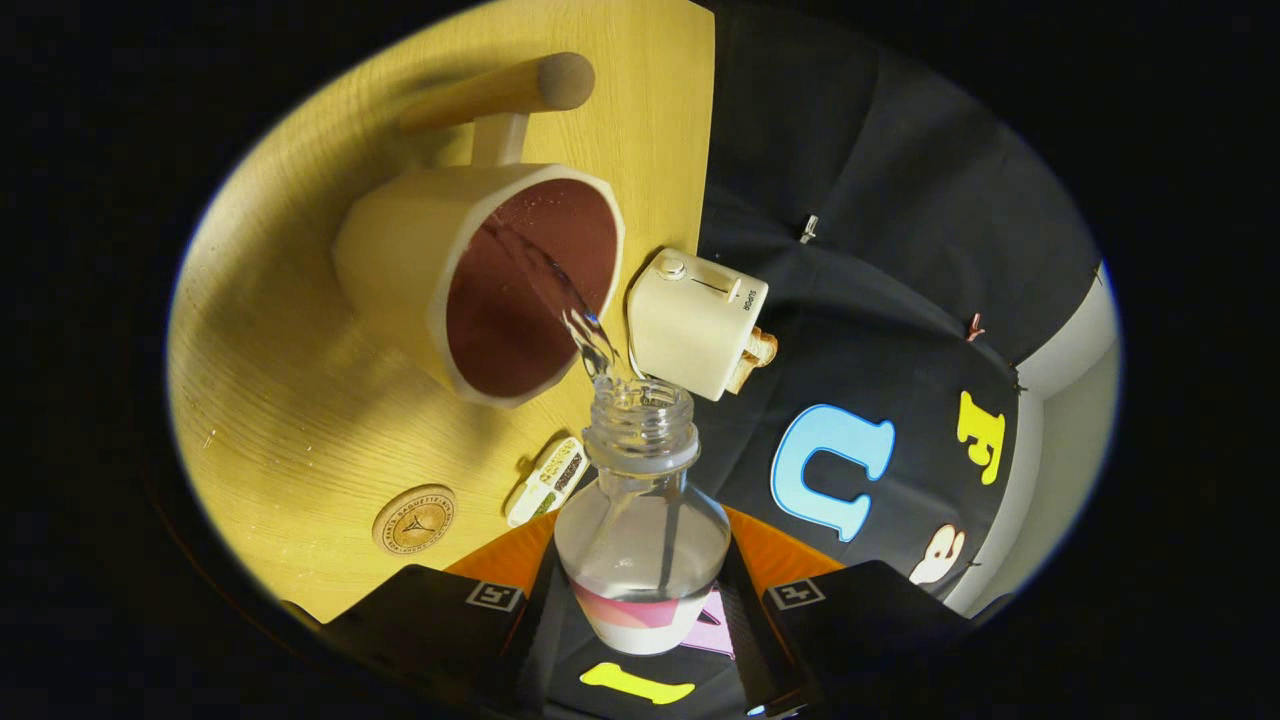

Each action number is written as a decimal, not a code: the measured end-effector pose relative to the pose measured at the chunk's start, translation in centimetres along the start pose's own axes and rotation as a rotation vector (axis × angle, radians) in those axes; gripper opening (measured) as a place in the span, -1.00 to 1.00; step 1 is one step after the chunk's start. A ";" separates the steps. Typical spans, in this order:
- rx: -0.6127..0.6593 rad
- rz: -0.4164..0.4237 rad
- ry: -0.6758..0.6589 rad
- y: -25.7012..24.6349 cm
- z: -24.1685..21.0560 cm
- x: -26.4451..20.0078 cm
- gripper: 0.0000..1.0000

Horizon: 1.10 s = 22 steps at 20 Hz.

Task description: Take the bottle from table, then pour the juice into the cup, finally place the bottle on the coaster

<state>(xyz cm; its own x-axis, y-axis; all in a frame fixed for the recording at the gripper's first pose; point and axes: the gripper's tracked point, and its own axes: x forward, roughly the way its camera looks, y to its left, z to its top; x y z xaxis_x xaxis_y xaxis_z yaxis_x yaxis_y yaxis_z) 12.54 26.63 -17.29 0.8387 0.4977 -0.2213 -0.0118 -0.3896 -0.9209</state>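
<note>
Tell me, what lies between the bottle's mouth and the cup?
In the gripper view, a thin stream of clear liquid runs from the bottle, held in the claw, into the cup.

Bottle [642, 540] is clear, glossy plastic; cup [480, 285] matt cream outside, smooth dark red inside, with a wooden handle; desk [290, 400] pale grained wood; coaster [414, 520] looks wooden; toaster [693, 322] smooth cream plastic; claw [640, 610] matt black.

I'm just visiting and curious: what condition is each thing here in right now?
gripper: shut on the bottle
bottle: uncapped, tipped, pouring
cup: on the table, catching the stream
coaster: bare, flat on the table
toaster: at the table edge, bread in it
</note>
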 end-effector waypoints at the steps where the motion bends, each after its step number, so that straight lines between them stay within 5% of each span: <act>1: -0.006 -0.002 -0.003 0.0 0.2 0.2 0.46; 22: -0.112 -0.044 -0.038 -1.7 0.1 0.7 0.46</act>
<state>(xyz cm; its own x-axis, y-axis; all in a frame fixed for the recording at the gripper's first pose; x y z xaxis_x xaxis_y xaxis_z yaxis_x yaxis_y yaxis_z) 13.08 27.71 -15.92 0.8157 0.5447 -0.1950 0.0876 -0.4495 -0.8890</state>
